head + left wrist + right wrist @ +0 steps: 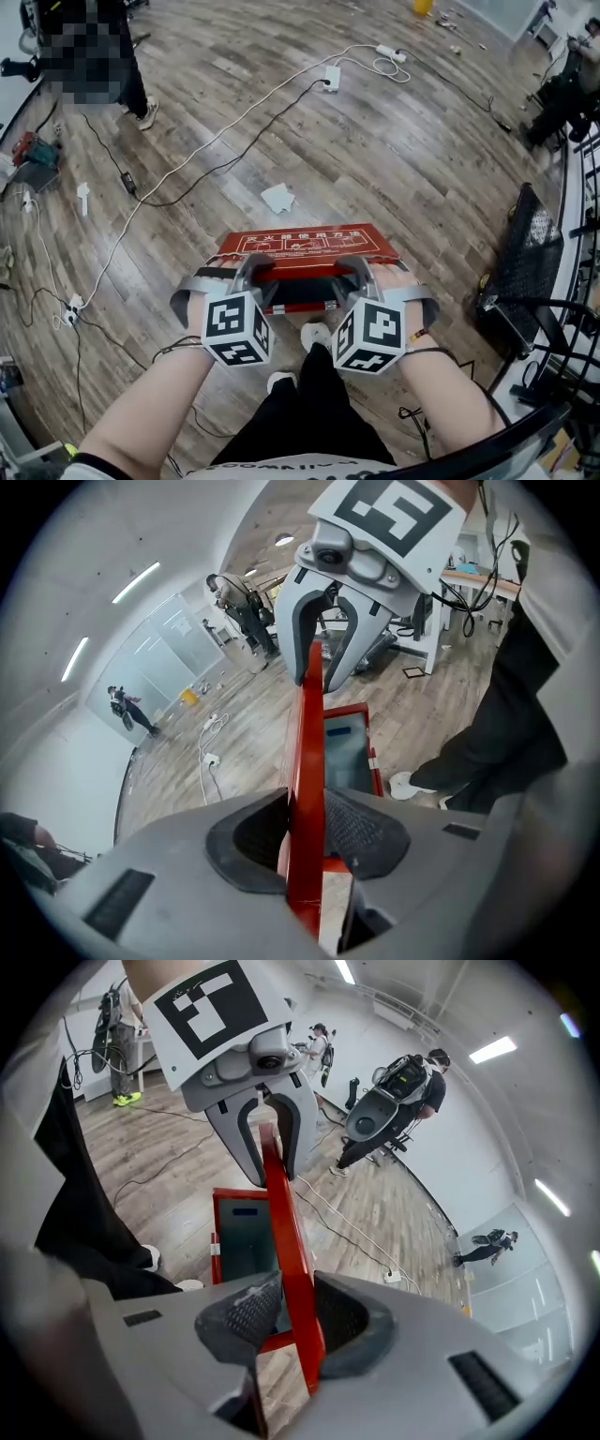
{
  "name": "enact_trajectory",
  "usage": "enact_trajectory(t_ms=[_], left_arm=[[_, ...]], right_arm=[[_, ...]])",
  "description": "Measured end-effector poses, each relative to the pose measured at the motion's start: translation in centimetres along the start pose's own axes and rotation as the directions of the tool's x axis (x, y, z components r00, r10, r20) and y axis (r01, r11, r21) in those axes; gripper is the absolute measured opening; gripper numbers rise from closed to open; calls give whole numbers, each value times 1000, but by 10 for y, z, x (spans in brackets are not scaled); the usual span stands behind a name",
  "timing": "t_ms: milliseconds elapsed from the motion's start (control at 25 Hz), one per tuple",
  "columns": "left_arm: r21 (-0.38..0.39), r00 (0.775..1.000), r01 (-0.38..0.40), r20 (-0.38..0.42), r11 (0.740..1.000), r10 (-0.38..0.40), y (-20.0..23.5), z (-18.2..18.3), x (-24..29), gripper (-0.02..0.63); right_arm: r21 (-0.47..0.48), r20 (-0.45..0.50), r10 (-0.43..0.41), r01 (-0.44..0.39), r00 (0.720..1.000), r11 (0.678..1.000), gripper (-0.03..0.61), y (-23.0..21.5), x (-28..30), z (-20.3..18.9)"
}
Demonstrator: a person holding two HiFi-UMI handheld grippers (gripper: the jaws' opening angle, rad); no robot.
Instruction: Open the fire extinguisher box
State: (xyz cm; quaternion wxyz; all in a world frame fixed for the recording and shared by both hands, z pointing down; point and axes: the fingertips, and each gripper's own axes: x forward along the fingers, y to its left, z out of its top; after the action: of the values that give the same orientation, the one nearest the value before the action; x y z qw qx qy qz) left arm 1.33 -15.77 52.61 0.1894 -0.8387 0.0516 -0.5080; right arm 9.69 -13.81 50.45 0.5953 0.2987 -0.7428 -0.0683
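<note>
black trousers (300,412), white shoes (314,335)

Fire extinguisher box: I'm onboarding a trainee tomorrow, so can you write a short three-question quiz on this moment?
1. True or false: the red lid lies flat and closed on the box.
2. What is the left hand-held gripper shut on? A) a floor cable B) the red lid's edge C) nothing
3. Fill in: the right hand-held gripper has the ___ between its jaws.

Key: 1 false, the lid is raised and the box's grey inside shows. 2 B. 3 red lid.
</note>
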Motion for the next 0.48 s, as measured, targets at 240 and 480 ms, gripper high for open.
enact_trajectory(t_ms=[240,480], left_arm=[[-22,999,11,-43,1000,-12,9,-3,1,117],[-43,996,16,-85,999,-20,14,-2,1,115]], right_arm=[[-7,19,40,-40,999,999,109,-8,2,4],[-12,23,80,-80,997,997,109,-15,2,3]])
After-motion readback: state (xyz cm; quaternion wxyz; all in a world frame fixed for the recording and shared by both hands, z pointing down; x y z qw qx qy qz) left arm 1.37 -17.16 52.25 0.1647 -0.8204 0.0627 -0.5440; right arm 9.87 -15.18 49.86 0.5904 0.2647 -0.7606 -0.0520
